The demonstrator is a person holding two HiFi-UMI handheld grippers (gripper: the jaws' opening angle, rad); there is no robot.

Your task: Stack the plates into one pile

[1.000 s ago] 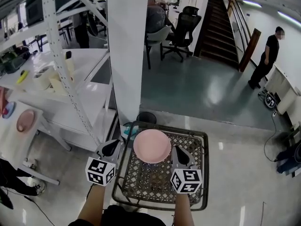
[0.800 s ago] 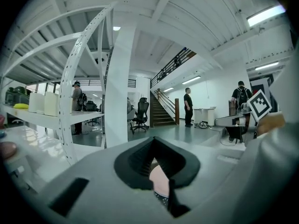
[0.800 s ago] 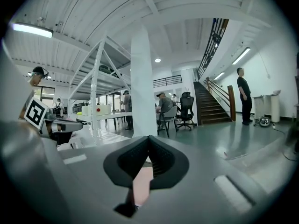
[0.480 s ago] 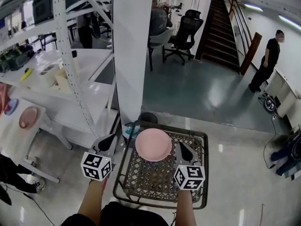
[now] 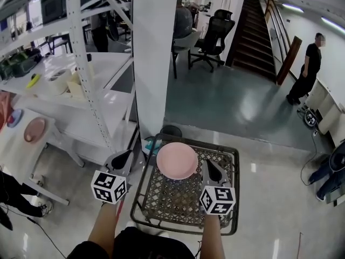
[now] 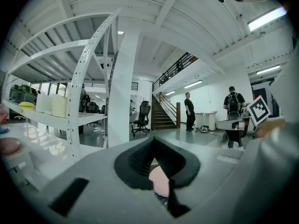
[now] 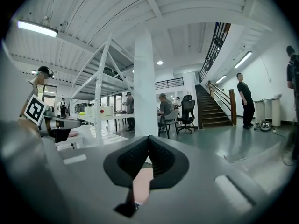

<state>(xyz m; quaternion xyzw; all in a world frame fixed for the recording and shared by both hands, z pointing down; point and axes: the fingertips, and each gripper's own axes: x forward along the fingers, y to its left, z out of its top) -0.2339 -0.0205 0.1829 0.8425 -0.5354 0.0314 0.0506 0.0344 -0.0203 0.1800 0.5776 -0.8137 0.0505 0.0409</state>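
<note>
Pink plate (image 5: 177,161) lies alone on top of the wire basket (image 5: 236,193), between the two grippers. Both bare forearms reach forward from the bottom edge of the head view, roughly side by side. The left gripper (image 5: 125,156) hangs just outside the basket's left rim; the right gripper (image 5: 208,164) is over the mesh, near the plate's right edge. Neither is seen touching the plate. The left fingers (image 6: 140,160) are pressed together on nothing, and so are the right fingers (image 7: 161,160); only a sliver of pink shows below each pair. A second pink plate (image 5: 34,129) sits well apart on the white tabletop (image 5: 11,155) at left, making two pink plates; a bluish dish (image 5: 14,117) beside it is too small to make out.
</note>
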